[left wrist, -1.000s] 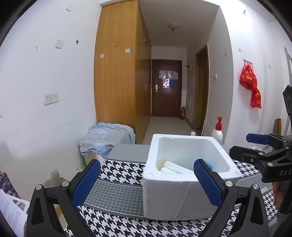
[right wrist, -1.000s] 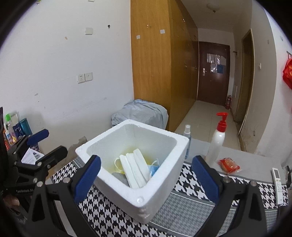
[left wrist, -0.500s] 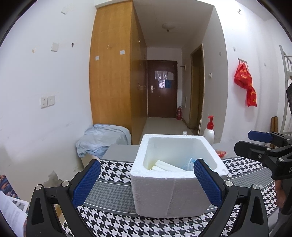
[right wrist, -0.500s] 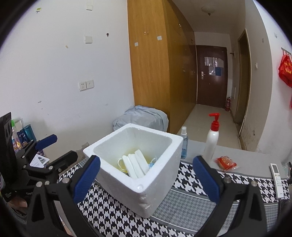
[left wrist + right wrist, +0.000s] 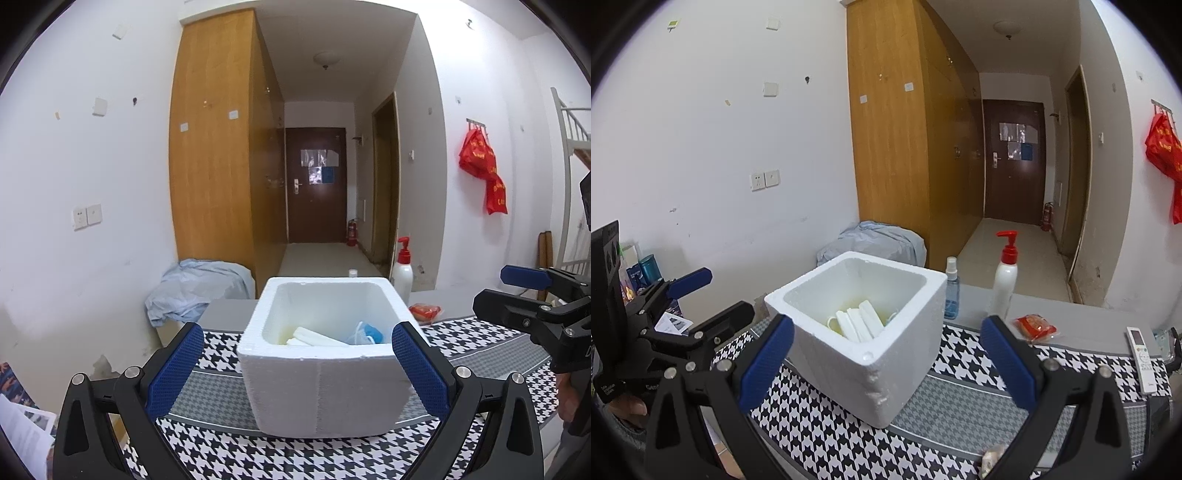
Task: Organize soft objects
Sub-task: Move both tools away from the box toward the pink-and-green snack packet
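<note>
A white foam box (image 5: 325,384) (image 5: 864,354) stands on the houndstooth table cloth (image 5: 229,454) (image 5: 820,432). Inside it lie white folded face masks (image 5: 314,336) (image 5: 858,325) and a blue mask (image 5: 369,332). My left gripper (image 5: 297,373) is held open in front of the box, nothing between its blue pads (image 5: 173,373). My right gripper (image 5: 886,363) is open too and empty, facing a corner of the box. Each gripper shows at the edge of the other's view.
A white pump bottle with a red top (image 5: 1004,280) (image 5: 402,269), a small blue spray bottle (image 5: 951,291), a red snack packet (image 5: 1036,326) (image 5: 424,310) and a white remote (image 5: 1141,354) sit behind and right of the box. A covered bundle (image 5: 199,288) lies by the wardrobe.
Both grippers have drawn back and up from the box, so it looks smaller and farther. In the left wrist view the box has shifted left toward the centre.
</note>
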Demonstrator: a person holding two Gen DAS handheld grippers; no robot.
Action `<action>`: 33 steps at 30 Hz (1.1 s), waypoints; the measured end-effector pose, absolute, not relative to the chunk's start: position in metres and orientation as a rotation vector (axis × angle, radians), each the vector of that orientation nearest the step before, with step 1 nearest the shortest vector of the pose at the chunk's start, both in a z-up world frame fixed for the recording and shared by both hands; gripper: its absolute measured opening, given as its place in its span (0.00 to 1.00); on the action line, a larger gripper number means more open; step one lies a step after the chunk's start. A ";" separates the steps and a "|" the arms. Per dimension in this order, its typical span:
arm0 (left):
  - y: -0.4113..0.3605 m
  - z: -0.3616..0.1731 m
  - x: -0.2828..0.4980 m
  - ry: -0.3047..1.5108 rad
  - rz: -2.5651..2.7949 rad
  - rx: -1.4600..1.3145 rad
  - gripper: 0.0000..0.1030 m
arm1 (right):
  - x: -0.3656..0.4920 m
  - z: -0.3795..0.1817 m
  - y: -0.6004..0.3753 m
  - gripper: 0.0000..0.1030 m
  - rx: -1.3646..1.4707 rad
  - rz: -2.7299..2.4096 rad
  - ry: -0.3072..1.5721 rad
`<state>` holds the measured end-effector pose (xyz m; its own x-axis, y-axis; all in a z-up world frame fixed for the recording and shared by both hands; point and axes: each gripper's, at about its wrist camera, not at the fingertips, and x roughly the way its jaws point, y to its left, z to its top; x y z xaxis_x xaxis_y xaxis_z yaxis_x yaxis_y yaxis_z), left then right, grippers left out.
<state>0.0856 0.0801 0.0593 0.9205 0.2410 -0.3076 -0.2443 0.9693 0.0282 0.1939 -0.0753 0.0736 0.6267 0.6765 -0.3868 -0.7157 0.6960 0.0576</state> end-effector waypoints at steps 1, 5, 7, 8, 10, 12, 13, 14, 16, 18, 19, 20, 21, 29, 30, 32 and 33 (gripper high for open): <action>0.078 0.059 0.085 0.314 0.246 -0.008 0.99 | 0.193 0.073 -0.078 0.99 -0.103 0.795 0.397; 0.068 0.062 0.083 0.304 0.224 0.000 0.99 | 0.187 0.073 -0.089 0.99 -0.097 0.782 0.389; 0.062 0.062 0.082 0.302 0.214 0.006 0.99 | 0.184 0.073 -0.095 0.99 -0.097 0.769 0.384; 0.060 0.063 0.082 0.301 0.210 0.008 0.99 | 0.183 0.073 -0.098 0.99 -0.094 0.764 0.381; 0.056 0.064 0.082 0.297 0.200 0.009 0.99 | 0.181 0.075 -0.104 0.99 -0.086 0.758 0.378; 0.051 0.065 0.082 0.294 0.186 0.010 0.99 | 0.181 0.075 -0.110 1.00 -0.081 0.748 0.375; 0.048 0.066 0.083 0.293 0.181 0.013 0.99 | 0.180 0.076 -0.113 0.99 -0.081 0.740 0.373; 0.045 0.066 0.084 0.293 0.175 0.016 0.99 | 0.180 0.076 -0.117 0.99 -0.079 0.733 0.371; 0.039 0.067 0.085 0.293 0.157 0.017 0.99 | 0.178 0.077 -0.124 1.00 -0.072 0.717 0.368; 0.034 0.067 0.087 0.291 0.146 0.020 0.99 | 0.177 0.076 -0.132 0.99 -0.066 0.704 0.365; 0.030 0.068 0.089 0.291 0.135 0.023 0.99 | 0.177 0.076 -0.135 0.99 -0.064 0.695 0.363; 0.028 0.067 0.090 0.291 0.127 0.025 0.99 | 0.178 0.076 -0.139 1.00 -0.062 0.687 0.362; 0.025 0.068 0.092 0.291 0.119 0.027 0.99 | 0.178 0.076 -0.142 1.00 -0.059 0.680 0.362; 0.002 0.063 0.110 0.311 0.043 0.045 0.99 | 0.183 0.072 -0.172 1.00 -0.030 0.595 0.354; 0.000 0.062 0.110 0.312 0.037 0.044 0.99 | 0.184 0.071 -0.174 1.00 -0.028 0.591 0.358; -0.005 0.059 0.113 0.317 0.023 0.043 0.99 | 0.186 0.070 -0.179 1.00 -0.023 0.575 0.361; -0.008 0.058 0.115 0.319 0.015 0.042 0.99 | 0.186 0.069 -0.182 1.00 -0.021 0.569 0.363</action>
<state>0.1150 -0.0078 0.0584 0.9493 0.0215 -0.3136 -0.0081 0.9990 0.0438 0.1861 -0.1823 0.0689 0.7806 0.5233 -0.3418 -0.5306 0.8438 0.0801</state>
